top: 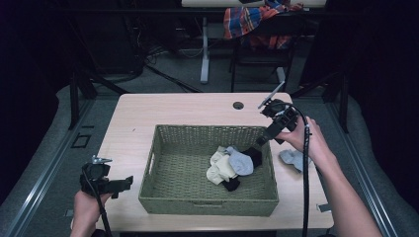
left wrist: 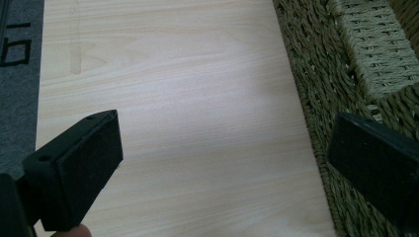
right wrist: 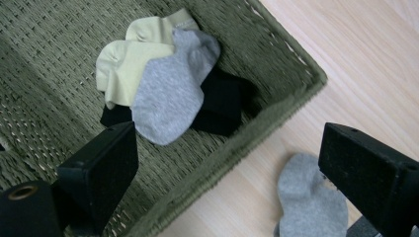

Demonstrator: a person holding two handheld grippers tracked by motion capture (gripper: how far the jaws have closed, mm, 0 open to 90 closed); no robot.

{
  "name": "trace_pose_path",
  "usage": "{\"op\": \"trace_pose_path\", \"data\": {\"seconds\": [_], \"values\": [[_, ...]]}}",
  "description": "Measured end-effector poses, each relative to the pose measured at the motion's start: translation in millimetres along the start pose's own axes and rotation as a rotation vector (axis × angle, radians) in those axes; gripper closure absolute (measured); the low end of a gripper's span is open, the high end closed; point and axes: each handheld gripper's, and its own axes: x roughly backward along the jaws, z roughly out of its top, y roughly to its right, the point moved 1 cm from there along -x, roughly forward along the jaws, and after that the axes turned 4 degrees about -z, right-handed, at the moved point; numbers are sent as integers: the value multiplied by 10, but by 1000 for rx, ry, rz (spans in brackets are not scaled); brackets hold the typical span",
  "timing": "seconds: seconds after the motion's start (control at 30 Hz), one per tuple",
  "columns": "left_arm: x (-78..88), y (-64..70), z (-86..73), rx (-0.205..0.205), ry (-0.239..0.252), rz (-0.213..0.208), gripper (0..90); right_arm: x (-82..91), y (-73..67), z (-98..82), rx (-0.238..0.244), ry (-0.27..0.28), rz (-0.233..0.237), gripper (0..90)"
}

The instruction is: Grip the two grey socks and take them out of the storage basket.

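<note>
Your right claw [top: 261, 139] stood above the basket's [top: 207, 200] right rim, with its jaws spread wide and nothing between them. Your left claw [top: 126, 182] rested over the table [top: 163, 108] at about 8 o'clock from the basket; its jaws were spread too, and empty.

The work was putting socks in the basket. One grey sock [top: 292, 159] was not yet in: it lay flat on the table just outside the right wall, at about 3 o'clock from the basket, partly under your right hand [top: 301, 136]. In the right gripper view the same sock [right wrist: 309, 202] showed just beside one jaw. Inside, in the right half, there was a small pile: a second grey sock [right wrist: 168, 94] on top, a pale yellow pair [right wrist: 131, 61] and a black sock [right wrist: 222, 103] under them.

I judged the loose sock to be very light, soft and limp. It would not slip from the pads and could not break, but it would fold and hang down when you lifted it. You could take it almost anywhere; the middle or the thicker cuff seemed best, because a pinch at the thin edge could catch only one layer. You would have needed to press the pads down to the table, since the sock lay so flat.
</note>
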Motion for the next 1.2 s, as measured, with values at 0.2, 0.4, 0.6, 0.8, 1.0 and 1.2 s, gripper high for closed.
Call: {"op": "trace_pose_path", "data": {"seconds": [0.2, 0.4, 0.6, 0.8, 1.0, 1.2], "values": [[0, 4, 1, -1, 0, -2, 8, -62, -131, 206, 44, -37, 0, 84], [-3, 2, 2, -2, -2, -2, 8, -128, -240, 381, 82, -49, -2, 88], [-7, 1, 3, -4, -1, -3, 8, -220, -336, 522, 120, -68, 1, 101], [-3, -1, 3, -6, -4, -4, 8, -390, -358, 577, 105, -63, 29, 111], [-5, -2, 4, -6, -3, -4, 8, -617, -400, 552, 94, -63, 50, 118], [-5, -1, 5, -8, -3, -3, 8, -834, -423, 510, 70, -53, 58, 130]]}}
